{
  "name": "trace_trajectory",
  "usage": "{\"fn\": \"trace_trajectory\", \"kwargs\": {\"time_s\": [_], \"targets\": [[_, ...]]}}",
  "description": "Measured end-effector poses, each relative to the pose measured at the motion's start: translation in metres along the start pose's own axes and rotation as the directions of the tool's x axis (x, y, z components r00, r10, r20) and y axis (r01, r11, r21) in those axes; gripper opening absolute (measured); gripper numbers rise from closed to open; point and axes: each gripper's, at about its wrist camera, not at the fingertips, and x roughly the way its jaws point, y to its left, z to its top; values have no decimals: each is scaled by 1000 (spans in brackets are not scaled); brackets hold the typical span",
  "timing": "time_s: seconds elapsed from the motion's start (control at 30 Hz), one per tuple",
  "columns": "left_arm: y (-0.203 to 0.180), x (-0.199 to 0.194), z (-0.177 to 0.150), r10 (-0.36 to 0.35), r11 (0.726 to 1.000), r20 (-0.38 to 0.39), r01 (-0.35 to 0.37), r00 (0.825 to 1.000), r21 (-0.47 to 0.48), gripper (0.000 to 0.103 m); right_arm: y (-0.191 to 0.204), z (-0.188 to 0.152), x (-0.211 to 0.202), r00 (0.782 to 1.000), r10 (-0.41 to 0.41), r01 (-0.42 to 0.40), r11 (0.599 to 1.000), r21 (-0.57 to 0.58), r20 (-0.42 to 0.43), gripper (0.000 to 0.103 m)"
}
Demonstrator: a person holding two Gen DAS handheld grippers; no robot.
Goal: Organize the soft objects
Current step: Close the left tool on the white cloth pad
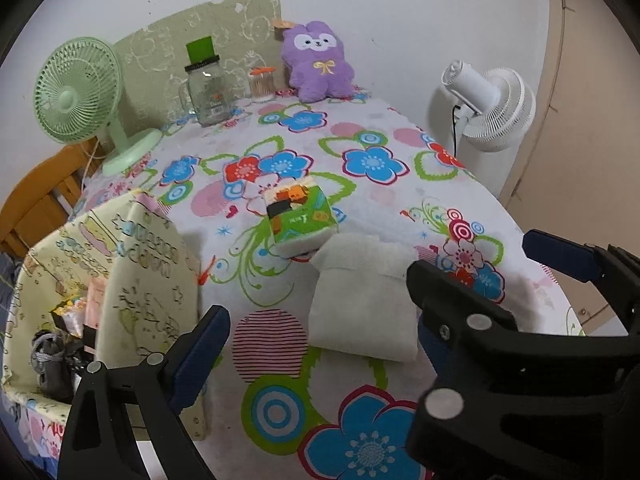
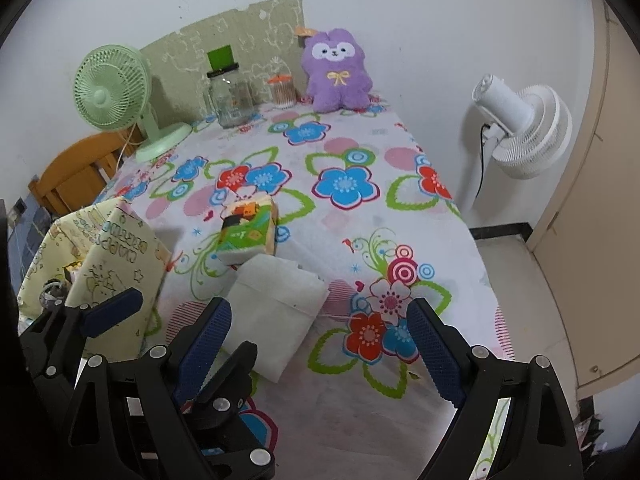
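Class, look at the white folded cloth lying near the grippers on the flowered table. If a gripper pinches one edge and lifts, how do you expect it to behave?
The white folded cloth looks thin and layered, so it would probably droop and unfold when lifted by one edge. It seems light. Pushed, it would likely bunch rather than slide, since the tablecloth is fabric too.

White folded cloth (image 1: 362, 304) apparently touches tissue pack (image 1: 300, 216).

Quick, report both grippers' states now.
Left gripper: open, holding nothing, straddling the white cloth pouch.
Right gripper: open, holding nothing.
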Motion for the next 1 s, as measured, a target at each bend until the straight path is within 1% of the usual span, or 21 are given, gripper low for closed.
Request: {"fn": "trace_trajectory", "kwargs": {"time_s": [0.17,0.4,0.8,0.93,1.0], "targets": [[2,14,-1,-9,1000,-38,8,999,-15,96,-1,-2,15,999,-1,1,1000,-2,-34,92],[-1,32,2,-22,1000,-70,20,997,-20,93,-9,-2,31,997,-2,4,1000,18,-71,92],[-16,55,10,-67,998,-112,67,991,-3,91,-30,-1,53,993,-16,24,998,62,-118,92],[-21,61,10,-66,998,-121,67,990,1,90,-35,-1,59,990,-19,30,997,74,-137,92],[-22,63,11,-67,998,-126,68,990,2,88,-37,-2,60,990,-20,31,996,78,-140,92]]}}
